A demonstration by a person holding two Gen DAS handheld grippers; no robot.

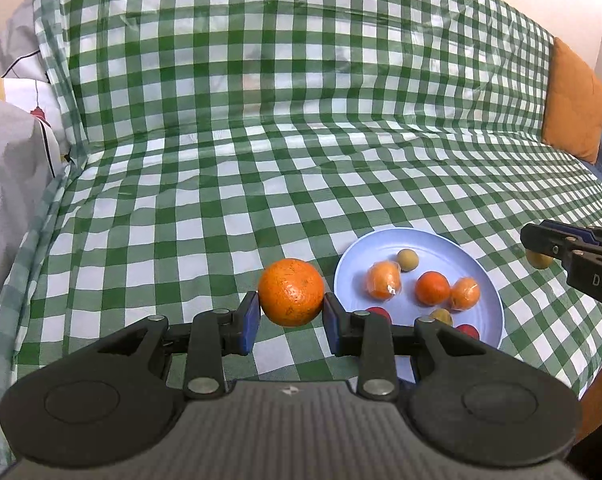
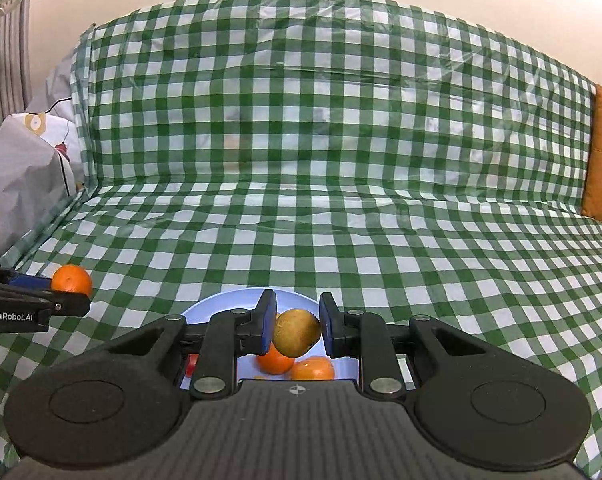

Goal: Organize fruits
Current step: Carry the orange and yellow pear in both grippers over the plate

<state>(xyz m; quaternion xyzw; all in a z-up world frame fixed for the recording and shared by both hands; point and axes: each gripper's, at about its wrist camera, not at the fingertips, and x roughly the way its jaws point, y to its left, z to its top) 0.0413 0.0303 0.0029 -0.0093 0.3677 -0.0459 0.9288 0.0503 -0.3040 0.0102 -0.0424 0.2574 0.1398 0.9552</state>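
- Our left gripper (image 1: pixel 291 316) has its jaws pinching a large round orange with pebbled skin (image 1: pixel 291 292), held above the green-and-white checked cloth (image 1: pixel 221 160) just to the left of the pale blue round plate (image 1: pixel 441 242).
- Our right gripper (image 2: pixel 297 322) has its jaws pinching a small yellow-brown round fruit (image 2: pixel 297 333), and it hangs directly over the plate (image 2: pixel 221 304), with two oranges (image 2: pixel 275 362) showing beneath it.
- The relation that matters: the right load is already above the plate, so a release should drop it in; the left orange lies beside the rim and, in our judgement, needs a sideways carry to the right first.
- Neither round fruit has a long axis to align.
- The plate already holds several small fruits (image 1: pixel 433 288), so a dropped piece could roll.
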